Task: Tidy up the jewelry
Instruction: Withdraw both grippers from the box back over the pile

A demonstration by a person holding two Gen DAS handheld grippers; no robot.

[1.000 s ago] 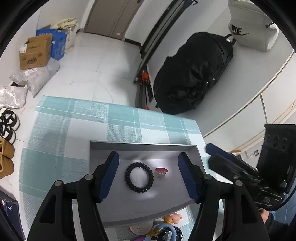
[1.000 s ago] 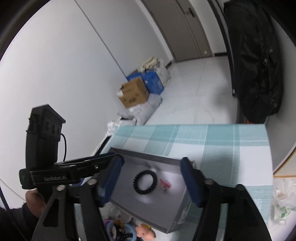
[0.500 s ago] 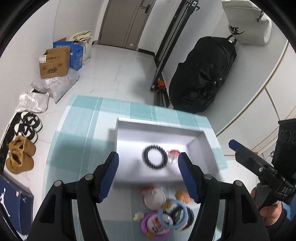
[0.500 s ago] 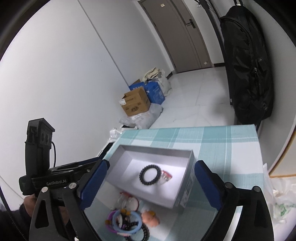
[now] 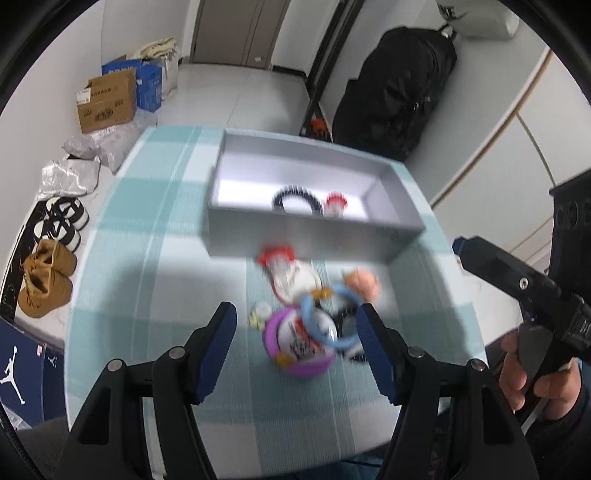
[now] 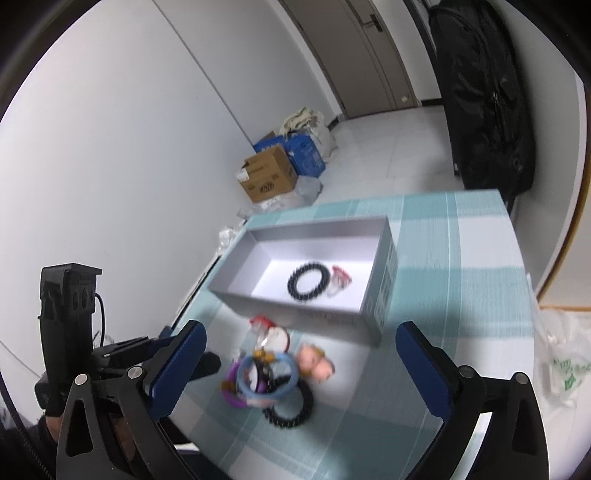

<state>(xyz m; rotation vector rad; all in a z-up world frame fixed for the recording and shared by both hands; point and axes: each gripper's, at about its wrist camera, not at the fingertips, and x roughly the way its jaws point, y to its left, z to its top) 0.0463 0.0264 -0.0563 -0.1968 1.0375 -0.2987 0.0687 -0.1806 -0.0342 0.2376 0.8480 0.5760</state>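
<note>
right tongs: jaws have just been opening, now wide, nothing between the pads.
left tongs: half open, empty.
change: both have pulled back from the box to over the pile.
box: black coil tie and red clip inside.
pile: on the counter before the box, next pick likely here.

1. White walls and a pale glossy tiled floor.
2. A grey-brown door at the far end.
3. Cardboard box and blue boxes beside the wall.
4. A large black bag leans upright.
5. Shoes on the floor.
</note>
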